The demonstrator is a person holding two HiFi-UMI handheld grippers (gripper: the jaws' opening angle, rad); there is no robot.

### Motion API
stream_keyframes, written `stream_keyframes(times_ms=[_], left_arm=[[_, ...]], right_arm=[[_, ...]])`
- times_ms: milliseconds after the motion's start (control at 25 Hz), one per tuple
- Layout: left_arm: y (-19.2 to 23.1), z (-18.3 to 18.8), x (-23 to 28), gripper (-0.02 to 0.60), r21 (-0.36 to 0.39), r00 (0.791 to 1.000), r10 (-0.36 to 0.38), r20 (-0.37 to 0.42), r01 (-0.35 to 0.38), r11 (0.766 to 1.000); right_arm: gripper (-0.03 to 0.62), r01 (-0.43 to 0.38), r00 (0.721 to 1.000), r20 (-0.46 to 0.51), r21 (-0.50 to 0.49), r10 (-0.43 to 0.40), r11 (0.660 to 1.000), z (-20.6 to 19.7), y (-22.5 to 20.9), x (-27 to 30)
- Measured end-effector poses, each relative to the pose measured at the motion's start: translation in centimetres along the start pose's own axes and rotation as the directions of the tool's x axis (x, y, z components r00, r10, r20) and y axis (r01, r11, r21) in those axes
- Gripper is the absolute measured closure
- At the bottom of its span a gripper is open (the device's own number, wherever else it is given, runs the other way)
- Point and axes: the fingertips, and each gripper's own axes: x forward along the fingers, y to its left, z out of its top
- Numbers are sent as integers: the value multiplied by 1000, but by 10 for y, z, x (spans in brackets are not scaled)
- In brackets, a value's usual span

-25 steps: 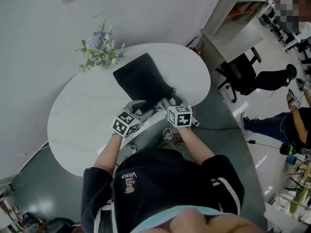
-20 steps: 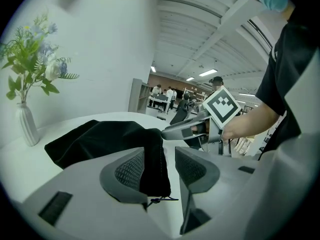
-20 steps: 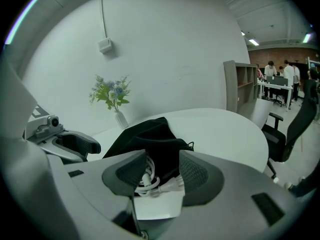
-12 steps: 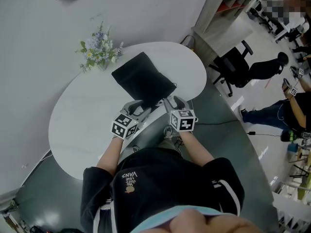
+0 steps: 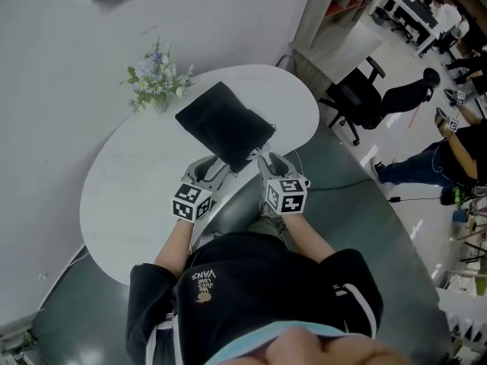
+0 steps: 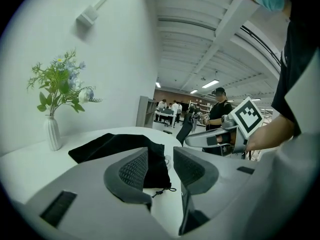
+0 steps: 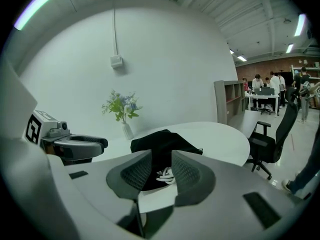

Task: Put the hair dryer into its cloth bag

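Note:
A black cloth bag (image 5: pixel 223 125) lies on the white oval table (image 5: pixel 129 181), its mouth turned toward me. A coil of white cord (image 7: pixel 165 174) shows at that mouth; the hair dryer itself is hidden. My left gripper (image 5: pixel 215 164) hovers just short of the bag's near end, jaws apart, nothing between them. In the left gripper view the bag (image 6: pixel 117 145) and its drawstring (image 6: pixel 162 189) lie beyond the left gripper (image 6: pixel 161 157). My right gripper (image 5: pixel 268 160) hangs beside the table's near edge; its jaws are closing, with nothing between them, and the bag (image 7: pixel 165 138) sits ahead of the right gripper (image 7: pixel 161 167).
A white vase of flowers (image 5: pixel 156 82) stands at the table's far side by the wall. A black office chair (image 5: pixel 358 97) and a shelf unit (image 5: pixel 335 14) stand to the right. People stand farther off on the right.
Both grippers have drawn back from the bag's mouth toward me and lifted a little. The right gripper's jaws stand narrower than before.

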Motion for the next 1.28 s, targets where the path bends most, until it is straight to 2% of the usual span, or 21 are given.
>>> stream_keyframes(times_ms=[240,560,1280], left_arm=[[0,1,-29,474,17,998,29,49,-30,999],[-1,-6,-60,534,20,997,36,74,-38,999],[2,-27,-105,561,19,989,94,117,-97,995]], right_arm=[[488,17,999,47,21,-18,1000,-1,28,-26],[514,40,995,93,44,-44,998,3,49,-50],[537,72,993,86,79,-78,994,-20,72,-75]])
